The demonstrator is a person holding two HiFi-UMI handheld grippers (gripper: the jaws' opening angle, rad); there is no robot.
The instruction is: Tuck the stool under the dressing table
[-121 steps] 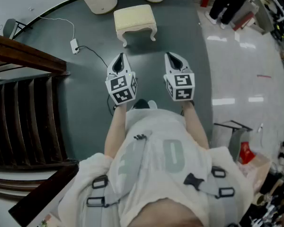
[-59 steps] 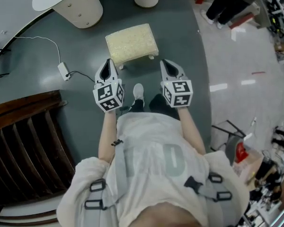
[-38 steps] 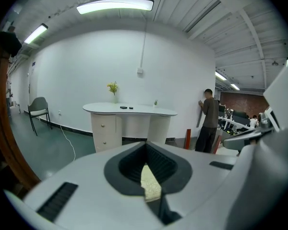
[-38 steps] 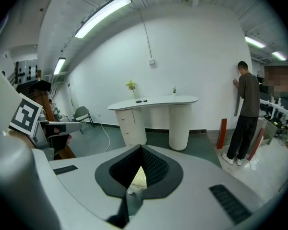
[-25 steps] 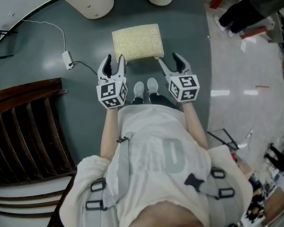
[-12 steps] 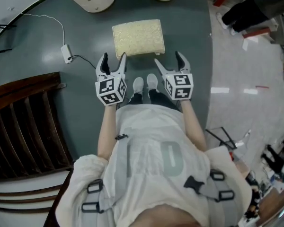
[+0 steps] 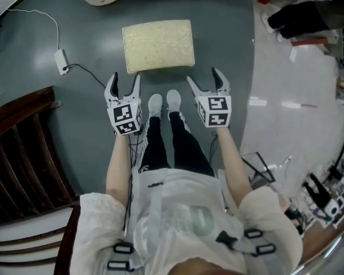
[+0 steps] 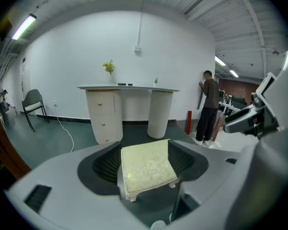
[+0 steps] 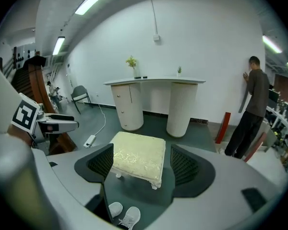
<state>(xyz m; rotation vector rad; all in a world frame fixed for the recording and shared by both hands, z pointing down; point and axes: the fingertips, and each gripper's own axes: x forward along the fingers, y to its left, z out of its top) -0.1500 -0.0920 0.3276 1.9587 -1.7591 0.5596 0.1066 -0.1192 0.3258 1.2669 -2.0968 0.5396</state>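
Note:
A cream cushioned stool (image 7: 158, 46) on short white legs stands on the dark green floor just ahead of my shoes (image 7: 164, 103). The white dressing table (image 8: 127, 87) with a drawer pedestal and a round pedestal stands against the wall beyond it, its knee space unoccupied. My left gripper (image 7: 125, 80) hangs off the stool's near left corner and my right gripper (image 7: 205, 79) off its near right corner, both apart from it. Both pairs of jaws have just been opening and stand wide, with nothing between them. Each gripper view frames the stool (image 9: 138, 164) ahead between its jaws.
A power strip (image 7: 62, 62) with its white cable lies on the floor to the left. A dark wooden stair rail (image 7: 17, 148) runs along the left. A person (image 9: 252, 114) stands by the wall at the right, near a red post (image 9: 224, 126). A grey chair (image 8: 32, 102) sits far left.
Both grippers have dropped toward the floor by the stool's near corners, and their jaws have spread wider. The head has come lower and the stool looks larger.

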